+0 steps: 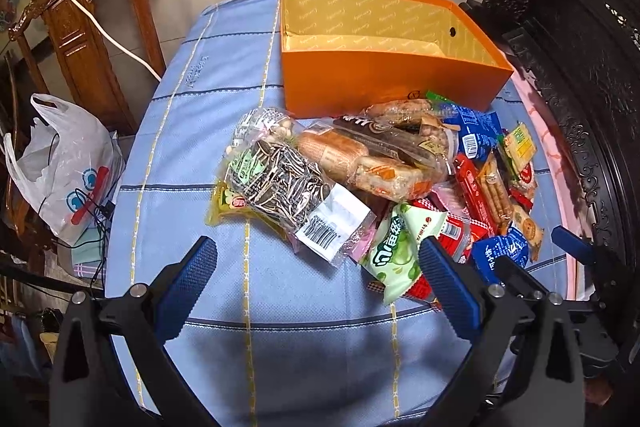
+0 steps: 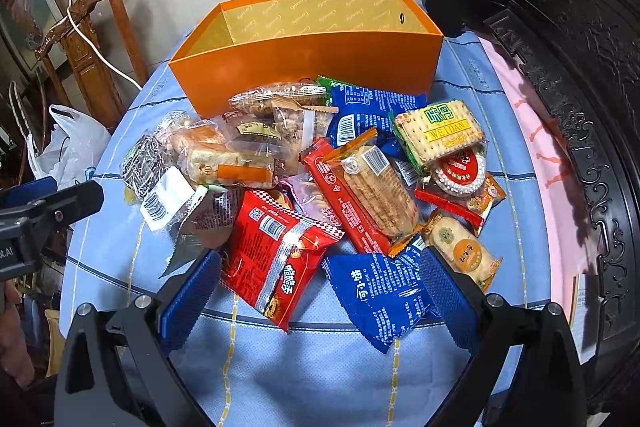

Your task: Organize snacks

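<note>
From the left wrist camera I see my left gripper (image 1: 316, 267) spread wide and holding nothing, low over the blue tablecloth (image 1: 208, 131); the snack pile (image 1: 360, 179) lies just ahead, a sunflower seed bag (image 1: 276, 183) nearest, with the orange box (image 1: 384, 83) behind it. From the right wrist camera my right gripper (image 2: 318, 277) is likewise spread and holds nothing, its fingers either side of a red packet (image 2: 276, 255) and a blue packet (image 2: 380, 295) at the pile's near edge.
</note>
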The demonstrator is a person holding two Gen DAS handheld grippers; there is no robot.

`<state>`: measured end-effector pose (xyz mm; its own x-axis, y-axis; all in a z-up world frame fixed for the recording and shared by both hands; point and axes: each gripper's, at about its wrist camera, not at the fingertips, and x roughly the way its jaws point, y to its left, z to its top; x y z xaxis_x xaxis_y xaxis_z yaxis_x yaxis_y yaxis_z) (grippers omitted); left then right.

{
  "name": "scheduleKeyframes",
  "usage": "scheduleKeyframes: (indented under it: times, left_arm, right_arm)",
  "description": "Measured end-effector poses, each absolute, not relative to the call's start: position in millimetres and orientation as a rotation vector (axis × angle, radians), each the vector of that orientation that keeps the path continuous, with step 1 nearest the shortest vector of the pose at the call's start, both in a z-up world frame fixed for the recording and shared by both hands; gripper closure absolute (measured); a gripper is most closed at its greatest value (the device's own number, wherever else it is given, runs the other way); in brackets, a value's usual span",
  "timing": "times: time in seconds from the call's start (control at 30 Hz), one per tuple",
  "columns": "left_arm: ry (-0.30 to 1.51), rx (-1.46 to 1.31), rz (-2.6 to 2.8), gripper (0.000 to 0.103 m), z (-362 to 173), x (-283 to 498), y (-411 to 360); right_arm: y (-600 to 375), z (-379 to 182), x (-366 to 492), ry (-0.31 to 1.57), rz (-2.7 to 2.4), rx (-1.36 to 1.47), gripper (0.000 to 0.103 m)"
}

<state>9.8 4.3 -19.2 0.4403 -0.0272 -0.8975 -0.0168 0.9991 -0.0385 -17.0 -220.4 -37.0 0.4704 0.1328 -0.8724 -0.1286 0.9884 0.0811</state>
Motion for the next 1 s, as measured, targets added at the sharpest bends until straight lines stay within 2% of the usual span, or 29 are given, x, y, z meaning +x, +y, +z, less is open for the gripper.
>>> scheduleKeyframes:
  times: [1.0]
  left_arm:
    - [1.134,-0.053,-0.019,0.004,-23.8,10.7,4.0]
  right_arm:
    - [-222.5,-42.3,-17.9,1.091,0.17,0.023,0.004]
